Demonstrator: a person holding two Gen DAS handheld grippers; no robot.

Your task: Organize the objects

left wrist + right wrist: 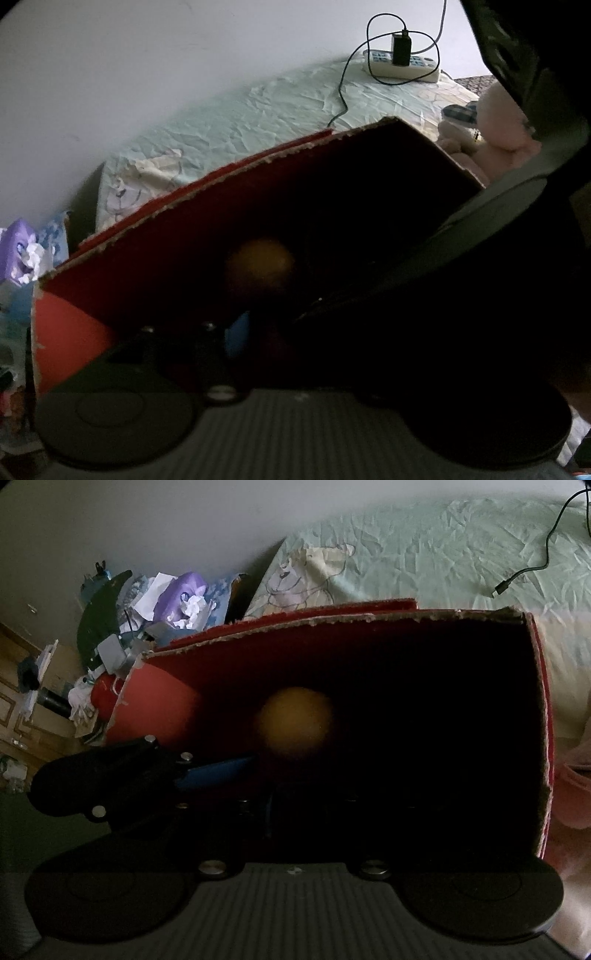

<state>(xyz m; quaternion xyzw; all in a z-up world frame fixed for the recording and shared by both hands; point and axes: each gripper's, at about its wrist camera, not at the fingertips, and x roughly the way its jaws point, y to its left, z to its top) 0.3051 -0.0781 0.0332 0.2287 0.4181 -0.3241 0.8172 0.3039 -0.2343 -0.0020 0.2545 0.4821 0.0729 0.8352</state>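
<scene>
Pale green bedsheet (424,554), creased and set against a plain wall, forms the background to a red cardboard box (229,664) with torn edges.

Left gripper (221,771): seen from the right wrist view, it reaches into the box from the left side, one blue-faced finger visible; whether its jaws are parted or closed cannot be told.

Right gripper (295,805): its fingers lie in the deep shadow of the box interior, and their state cannot be told either.

Orange ball (295,723): blurred, inside the box near its back wall, just beyond the blue finger; contact is not discernible.

Behind the box on the sheet lie a black cable (341,92) and a white power strip (402,64) with a black charger. Left of the box stands a cluttered heap including a purple packet (184,594).
</scene>
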